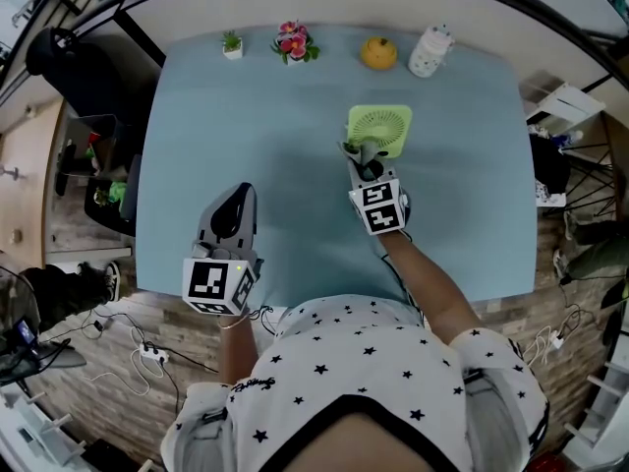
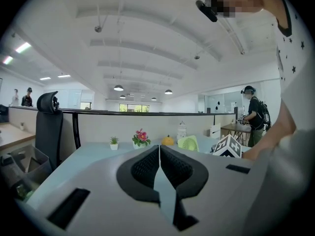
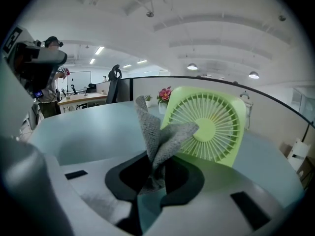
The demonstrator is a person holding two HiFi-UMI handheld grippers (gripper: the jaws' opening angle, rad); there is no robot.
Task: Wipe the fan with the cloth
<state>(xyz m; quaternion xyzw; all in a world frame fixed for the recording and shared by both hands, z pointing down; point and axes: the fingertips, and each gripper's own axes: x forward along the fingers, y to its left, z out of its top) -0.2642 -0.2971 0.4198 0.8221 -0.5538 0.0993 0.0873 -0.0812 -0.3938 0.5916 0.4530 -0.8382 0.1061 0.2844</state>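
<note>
A small lime-green square fan (image 1: 379, 128) stands upright on the pale blue table (image 1: 275, 146), right of centre. My right gripper (image 1: 362, 157) is shut on a grey cloth (image 3: 156, 137), just in front of the fan (image 3: 210, 127). The cloth's folded tip (image 1: 351, 148) sticks up and reaches the fan's grille near its lower left. My left gripper (image 1: 236, 205) rests low at the table's near left, jaws shut on nothing (image 2: 159, 166). From the left gripper view the fan (image 2: 188, 142) shows far off to the right.
Along the table's far edge stand a small potted plant (image 1: 232, 44), a pink flower pot (image 1: 294, 43), an orange pumpkin-shaped ornament (image 1: 378, 53) and a white bottle-like object (image 1: 429, 51). A black office chair (image 1: 59, 57) sits off the left side.
</note>
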